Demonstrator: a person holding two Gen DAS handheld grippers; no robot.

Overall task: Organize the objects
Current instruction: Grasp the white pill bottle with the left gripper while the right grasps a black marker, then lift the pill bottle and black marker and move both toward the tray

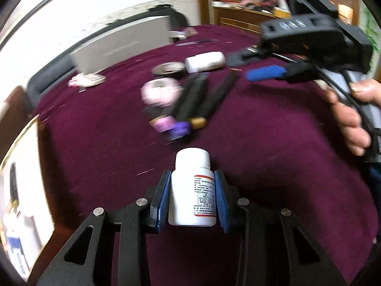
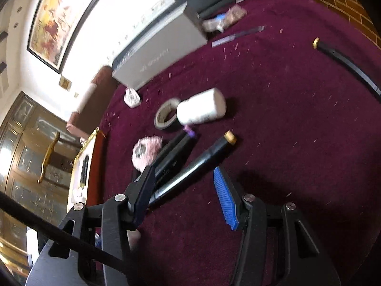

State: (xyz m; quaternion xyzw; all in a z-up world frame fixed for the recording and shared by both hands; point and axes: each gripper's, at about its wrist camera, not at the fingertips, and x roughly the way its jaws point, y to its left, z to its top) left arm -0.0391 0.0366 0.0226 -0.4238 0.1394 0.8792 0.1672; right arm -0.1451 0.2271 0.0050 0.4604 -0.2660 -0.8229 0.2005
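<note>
Squarely between the left jaws, pinched, sits the white bottle [image 1: 192, 188] (right jaws spread).

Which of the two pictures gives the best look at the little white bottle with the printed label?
The left wrist view. The labelled bottle stands upright, sharp and close, between the blue pads of the left tongs, label facing the camera. The right wrist view does not show it; the white bottle there lies on its side, a different one.
</note>
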